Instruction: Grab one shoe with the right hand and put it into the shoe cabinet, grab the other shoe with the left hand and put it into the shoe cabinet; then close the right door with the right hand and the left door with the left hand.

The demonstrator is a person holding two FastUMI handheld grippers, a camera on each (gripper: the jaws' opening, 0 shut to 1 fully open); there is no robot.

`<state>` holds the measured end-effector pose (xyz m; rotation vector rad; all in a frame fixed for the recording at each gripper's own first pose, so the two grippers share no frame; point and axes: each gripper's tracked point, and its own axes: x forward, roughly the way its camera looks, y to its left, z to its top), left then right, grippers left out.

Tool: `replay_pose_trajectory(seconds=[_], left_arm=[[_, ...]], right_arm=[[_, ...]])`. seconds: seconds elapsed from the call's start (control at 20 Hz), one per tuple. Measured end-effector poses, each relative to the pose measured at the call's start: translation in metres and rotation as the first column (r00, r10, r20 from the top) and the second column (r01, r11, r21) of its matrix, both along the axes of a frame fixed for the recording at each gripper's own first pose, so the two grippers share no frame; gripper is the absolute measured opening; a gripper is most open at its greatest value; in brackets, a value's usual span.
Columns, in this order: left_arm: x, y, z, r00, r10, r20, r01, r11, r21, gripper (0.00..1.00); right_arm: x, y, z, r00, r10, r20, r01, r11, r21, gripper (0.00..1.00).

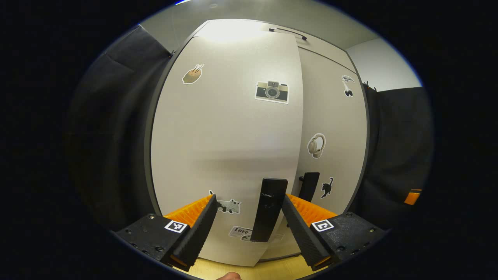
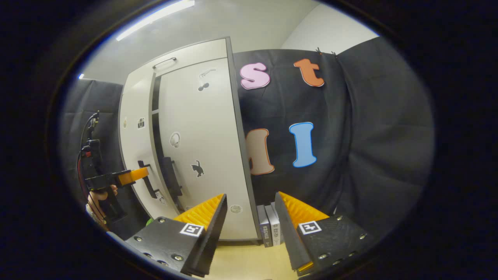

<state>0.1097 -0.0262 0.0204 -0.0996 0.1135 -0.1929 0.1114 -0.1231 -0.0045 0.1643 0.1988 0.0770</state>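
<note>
left tongs (image 1: 249,212) sit right up against the tall pale grey shoe cabinet (image 1: 218,128), fingers spread apart, nothing clamped. the flat black handle of the left door (image 1: 268,208) stands between the fingers, nearer the right-hand one; contact can't be told. the sticker-covered left door (image 1: 233,116) stands slightly ajar, a dark gap showing at its edge in the right gripper view. the right door (image 2: 202,147) lies flush shut, its own black handle (image 1: 309,186) just beside. right tongs (image 2: 251,212) hang open and empty near the cabinet's lower corner, above the light wooden floor (image 2: 249,260), with upright grey books (image 2: 268,229) ahead. the shoes can't be seen.
</note>
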Motion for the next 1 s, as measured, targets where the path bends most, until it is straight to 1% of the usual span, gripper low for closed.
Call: replay_pose_trajectory(seconds=[0.25,0.3,0.35,0.6,0.65,0.7,0.9,0.95,1.0], left_arm=[[0.010,-0.005,-0.006,1.000,-0.003,-0.011,0.003,1.000,0.023,1.00],[0.012,-0.006,-0.007,1.000,-0.002,-0.011,0.003,1.000,0.026,1.00],[0.014,-0.007,-0.007,1.000,-0.001,-0.009,0.002,1.000,0.027,1.00],[0.024,-0.009,-0.009,1.000,-0.003,-0.008,0.004,0.999,0.037,1.00],[0.026,-0.010,-0.009,1.000,-0.004,-0.009,0.004,0.999,0.037,1.00],[0.028,-0.010,-0.010,1.000,-0.003,-0.010,0.003,0.999,0.038,1.00],[0.029,-0.009,-0.009,1.000,0.014,-0.002,-0.014,0.998,0.064,1.00],[0.028,-0.009,-0.008,1.000,0.022,-0.002,-0.022,0.997,0.075,1.00],[0.028,-0.009,-0.006,1.000,0.029,0.004,-0.029,0.997,0.077,1.00]], right_arm=[[0.004,0.005,0.001,1.000,0.013,0.012,-0.013,1.000,-0.004,0.74],[0.005,0.007,0.003,1.000,0.018,0.017,-0.018,1.000,-0.007,0.70],[0.006,0.009,0.003,1.000,0.022,0.020,-0.022,1.000,-0.011,0.74],[0.011,0.017,-0.001,0.999,0.037,0.017,-0.037,0.999,-0.020,0.74],[0.012,0.018,-0.001,0.999,0.039,0.019,-0.039,0.999,-0.023,0.70],[0.012,0.020,-0.002,0.999,0.042,0.018,-0.042,0.999,-0.025,0.74],[0.011,0.027,0.001,0.998,0.052,0.025,-0.051,0.998,-0.028,0.74],[0.011,0.029,0.004,0.998,0.057,0.030,-0.056,0.998,-0.028,0.74],[0.011,0.032,0.007,0.997,0.063,0.037,-0.062,0.998,-0.027,0.70]])
